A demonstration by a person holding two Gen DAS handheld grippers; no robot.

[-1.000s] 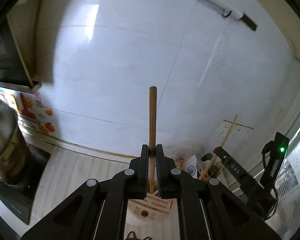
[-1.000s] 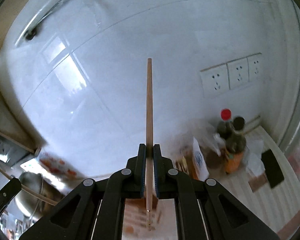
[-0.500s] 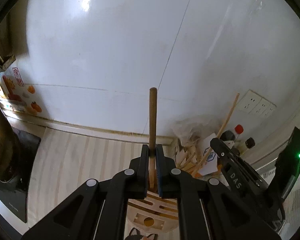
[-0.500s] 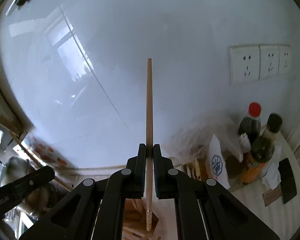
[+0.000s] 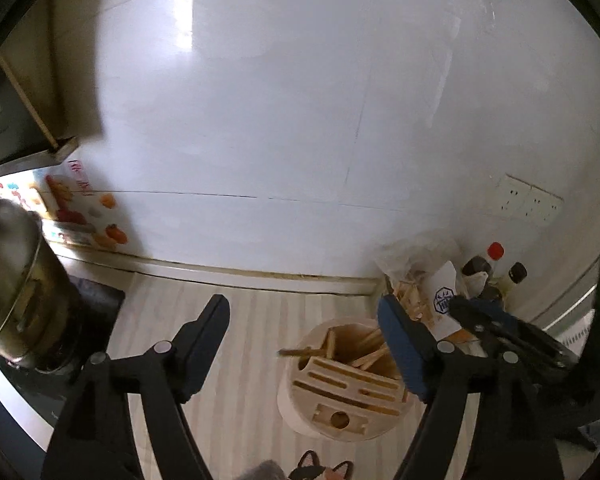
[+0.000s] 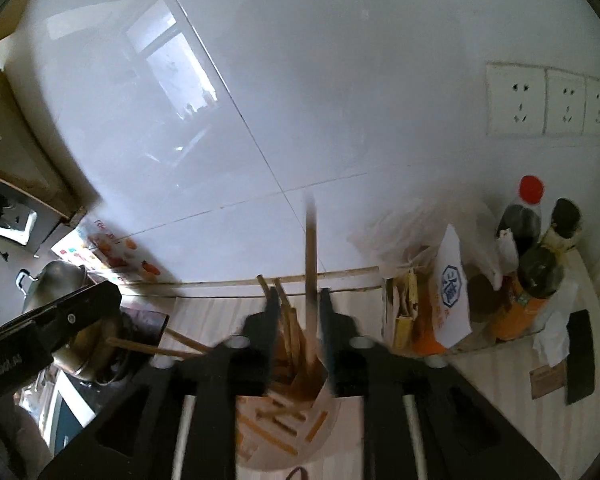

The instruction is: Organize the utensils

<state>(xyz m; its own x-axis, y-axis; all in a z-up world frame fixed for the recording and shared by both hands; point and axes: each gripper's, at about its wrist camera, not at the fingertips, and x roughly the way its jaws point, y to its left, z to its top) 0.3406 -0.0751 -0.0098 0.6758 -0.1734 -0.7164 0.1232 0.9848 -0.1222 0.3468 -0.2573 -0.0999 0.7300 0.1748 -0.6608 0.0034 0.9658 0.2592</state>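
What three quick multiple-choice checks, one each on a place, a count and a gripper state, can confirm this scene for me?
1. Where do the sauce bottles stand?
A beside the metal pot; B at the counter's right end by the wall; C on the floor.
2. How many wall sockets show in the right wrist view?
A one; B three; C five.
3. How is the left gripper?
A shut on a chopstick; B shut, empty; C open, empty.
Answers: B, they cluster at the far right against the wall; B, three plates sit side by side; C, its fingers stand wide apart with nothing between.
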